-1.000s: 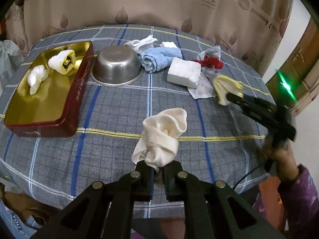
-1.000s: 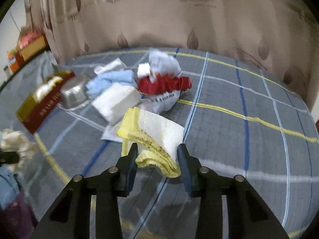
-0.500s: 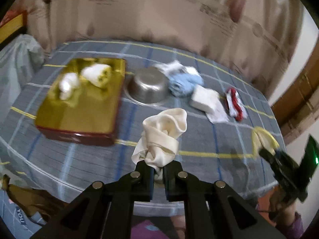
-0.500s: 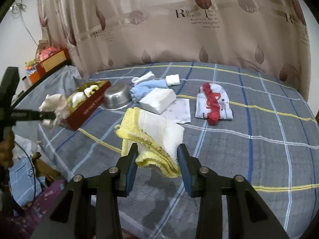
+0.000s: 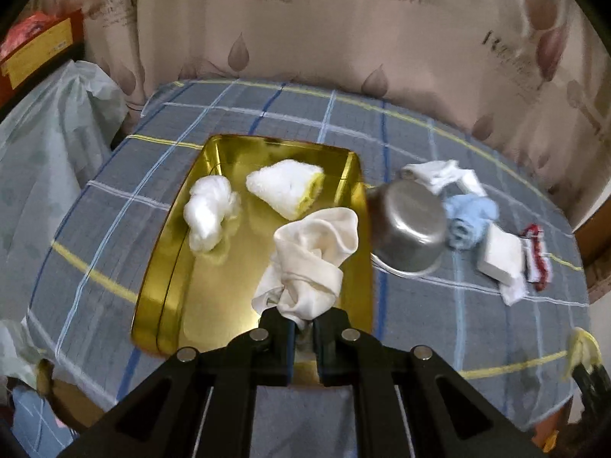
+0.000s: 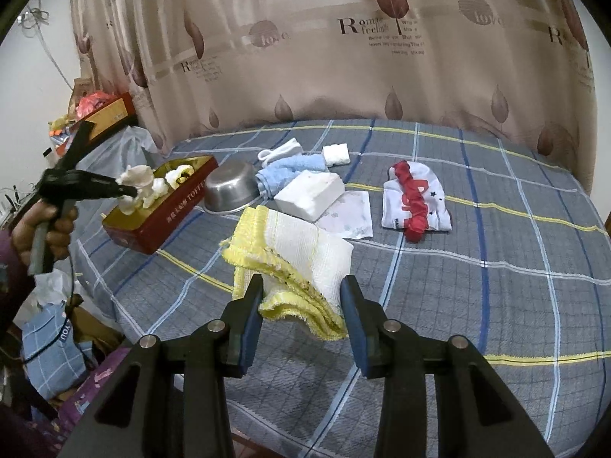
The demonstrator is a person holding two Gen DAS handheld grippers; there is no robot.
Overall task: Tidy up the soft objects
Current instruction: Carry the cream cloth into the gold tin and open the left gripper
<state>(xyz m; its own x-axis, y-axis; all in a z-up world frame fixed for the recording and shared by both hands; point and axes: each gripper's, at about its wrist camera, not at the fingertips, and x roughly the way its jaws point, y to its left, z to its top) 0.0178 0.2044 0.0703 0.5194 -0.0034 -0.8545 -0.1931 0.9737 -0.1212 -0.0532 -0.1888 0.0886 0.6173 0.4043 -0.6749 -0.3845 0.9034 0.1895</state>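
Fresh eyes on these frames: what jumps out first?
The left claw holds a cream cloth over the gold tin tray, which already holds two white bundles. The right claw grips a yellow-edged white cloth above the plaid bed. Beyond it lies a red-and-white garment.

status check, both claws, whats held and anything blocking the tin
Left claw shut on cream sock, above gold tin. Right claw shut on yellow cloth, over the bed. Two white items in tin, landing spot open.
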